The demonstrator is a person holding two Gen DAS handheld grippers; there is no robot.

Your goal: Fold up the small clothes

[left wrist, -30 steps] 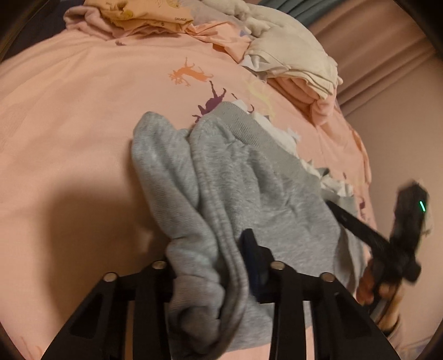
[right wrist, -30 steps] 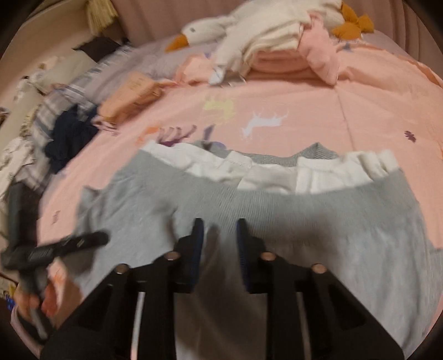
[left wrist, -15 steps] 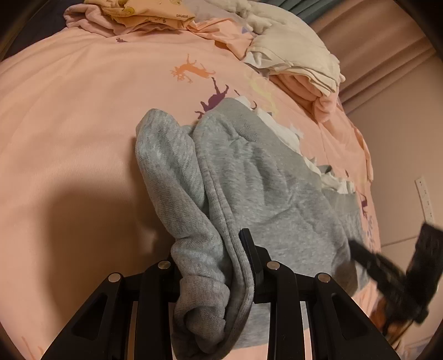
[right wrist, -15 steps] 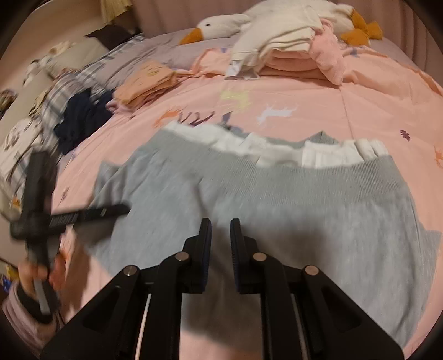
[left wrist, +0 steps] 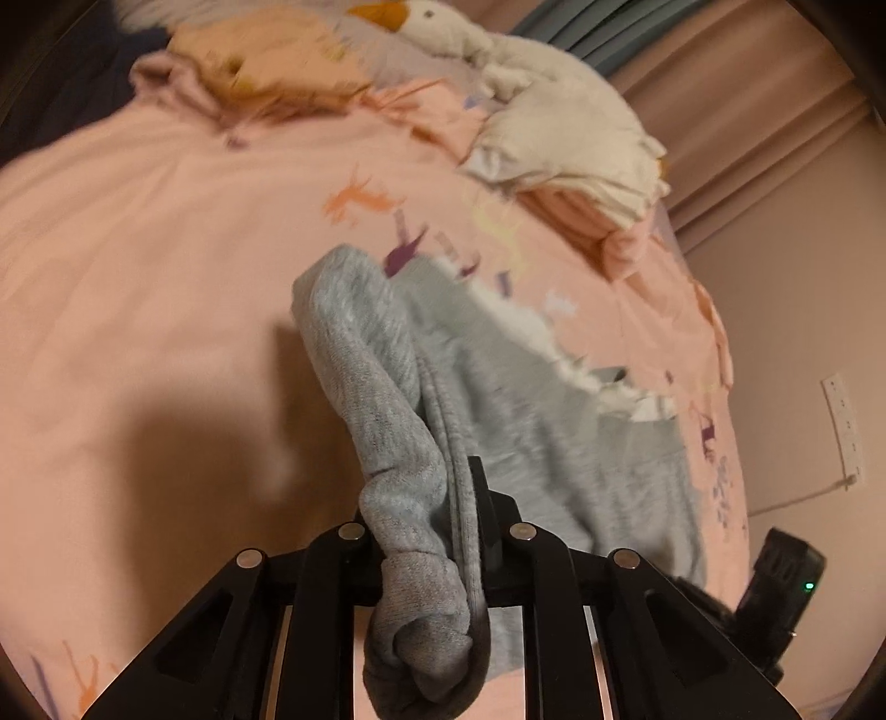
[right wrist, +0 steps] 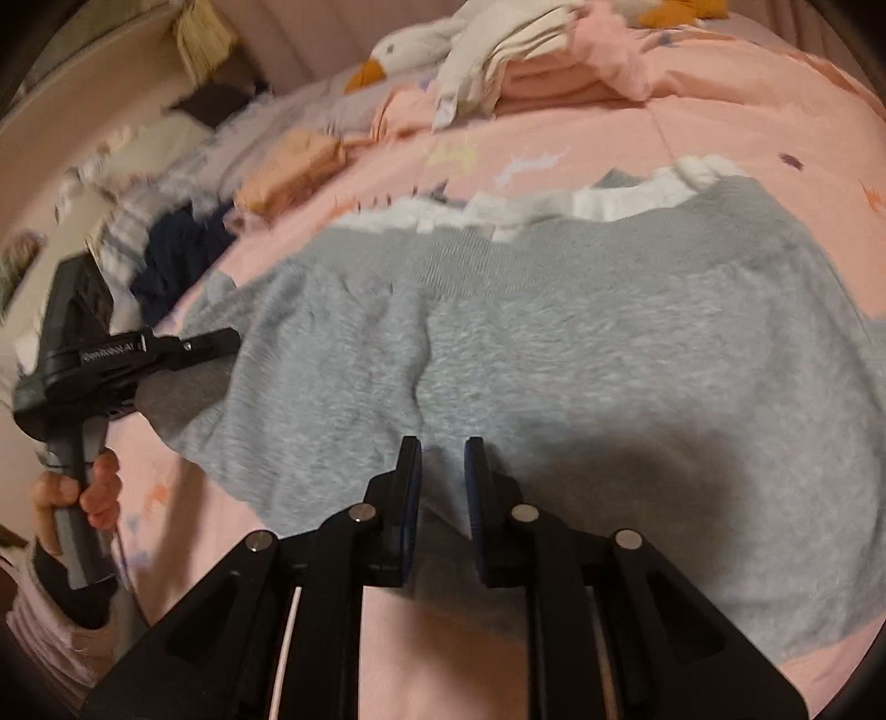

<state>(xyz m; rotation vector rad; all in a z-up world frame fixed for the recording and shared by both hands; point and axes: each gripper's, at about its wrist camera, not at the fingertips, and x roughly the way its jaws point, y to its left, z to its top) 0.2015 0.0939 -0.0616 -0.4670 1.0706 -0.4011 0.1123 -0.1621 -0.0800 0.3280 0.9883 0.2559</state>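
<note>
A grey sweatshirt (left wrist: 554,443) lies spread on the pink bedspread (left wrist: 138,277), with a white garment (left wrist: 554,338) showing at its far edge. My left gripper (left wrist: 426,498) is shut on a bunched fold at the sweatshirt's left side, which hangs between the pads and is lifted off the bed. In the right wrist view the same gripper (right wrist: 221,339) pinches that edge at the left. My right gripper (right wrist: 443,443) hovers over the near part of the sweatshirt (right wrist: 554,343). Its jaws are opening, with a narrow gap and nothing between them.
A stack of folded clothes (right wrist: 526,55) and a goose plush (right wrist: 404,50) lie at the far side of the bed. Dark blue clothing (right wrist: 177,255) and a peach bundle (right wrist: 288,166) sit at the left. A hand (right wrist: 94,493) grips the left tool's handle.
My left gripper has closed tight on the grey fold and risen with it. My right gripper has shifted sideways over the sweatshirt, and its gap has widened slightly.
</note>
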